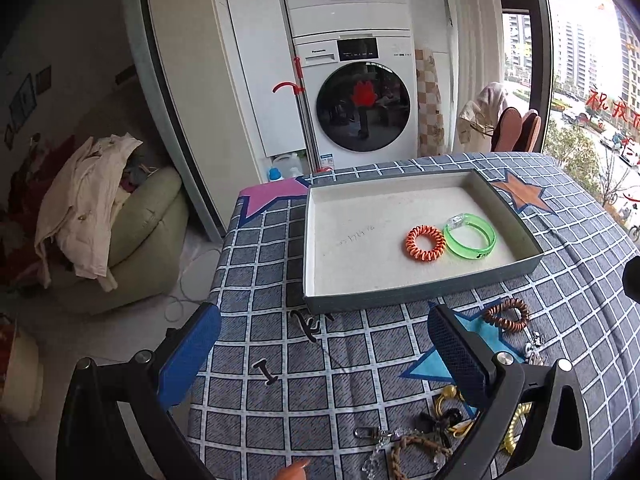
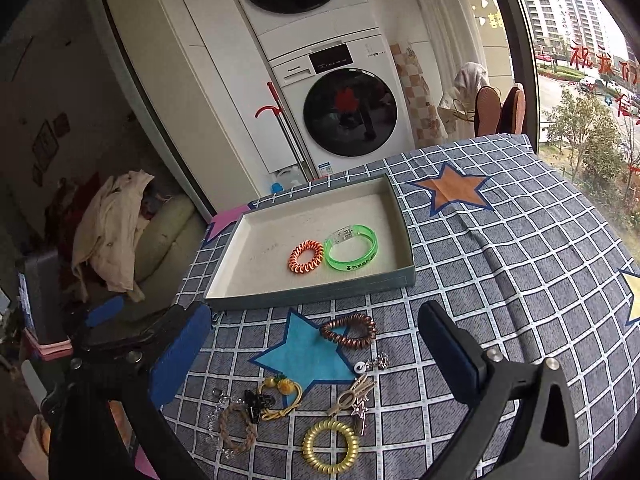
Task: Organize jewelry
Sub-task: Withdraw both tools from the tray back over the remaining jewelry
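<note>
Left tongs [image 1: 326,354]: jaws spread wide, nothing between the blue pads, held above the checked tablecloth [image 1: 256,248]. Right tongs [image 2: 316,354]: jaws likewise spread to their widest, released, nothing gripped.

Tray [image 2: 312,292]: shallow, grey-walled, pale-lined, lying ahead of both tongs on the cloth. Inside it, toward its right half, an orange coil hair tie [image 2: 306,257] lies touching a green bangle [image 2: 351,249] on its right.

Outside the tray, just ahead of the right tongs and between their jaws in that view: a brown coil hair tie [image 2: 349,331] on the edge of a blue star. Nearer the right tongs' base lie a gold coil hair tie [image 2: 330,446], a braided rope bracelet [image 2: 237,429], a yellow elastic tie with charms [image 2: 280,396], a beige hair clip [image 2: 352,394] and a small silver charm [image 2: 378,361]. All rest loose on the cloth.
</note>
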The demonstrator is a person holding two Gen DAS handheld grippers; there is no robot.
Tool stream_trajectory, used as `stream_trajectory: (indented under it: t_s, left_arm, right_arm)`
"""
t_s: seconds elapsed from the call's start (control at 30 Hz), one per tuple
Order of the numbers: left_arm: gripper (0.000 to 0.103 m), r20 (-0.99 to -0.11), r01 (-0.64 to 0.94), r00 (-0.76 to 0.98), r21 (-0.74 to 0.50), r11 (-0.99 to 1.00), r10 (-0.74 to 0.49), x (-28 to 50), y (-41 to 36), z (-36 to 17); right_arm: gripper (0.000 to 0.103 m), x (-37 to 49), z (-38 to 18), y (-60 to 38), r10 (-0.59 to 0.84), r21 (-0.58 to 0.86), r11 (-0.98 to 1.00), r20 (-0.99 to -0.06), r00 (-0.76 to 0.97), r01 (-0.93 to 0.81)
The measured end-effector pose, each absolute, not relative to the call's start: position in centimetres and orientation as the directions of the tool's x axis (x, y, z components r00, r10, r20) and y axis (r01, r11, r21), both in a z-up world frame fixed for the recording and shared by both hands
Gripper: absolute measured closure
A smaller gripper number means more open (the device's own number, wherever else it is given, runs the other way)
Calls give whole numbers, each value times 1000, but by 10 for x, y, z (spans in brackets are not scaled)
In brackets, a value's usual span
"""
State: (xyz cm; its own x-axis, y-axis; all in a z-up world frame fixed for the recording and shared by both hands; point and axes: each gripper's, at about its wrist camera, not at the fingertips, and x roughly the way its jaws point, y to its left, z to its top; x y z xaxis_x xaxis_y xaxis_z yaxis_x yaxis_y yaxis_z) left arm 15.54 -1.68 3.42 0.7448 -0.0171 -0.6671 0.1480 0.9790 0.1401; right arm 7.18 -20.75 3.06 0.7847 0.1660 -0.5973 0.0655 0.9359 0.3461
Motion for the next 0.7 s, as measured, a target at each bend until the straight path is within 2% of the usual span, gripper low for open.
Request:
stream_trajectory:
  t_s: [0.43, 0.7]
  left_arm:
    - [0, -662, 143, 750, 162, 976, 0, 109, -8, 27]
    - [0, -729, 126, 684, 79, 989, -29, 86, 23, -7]
  right_arm:
    - [0, 32, 12, -197, 140, 288, 954, -671, 728, 82]
    - [0, 9, -19, -200, 135, 279, 954, -728, 672, 111]
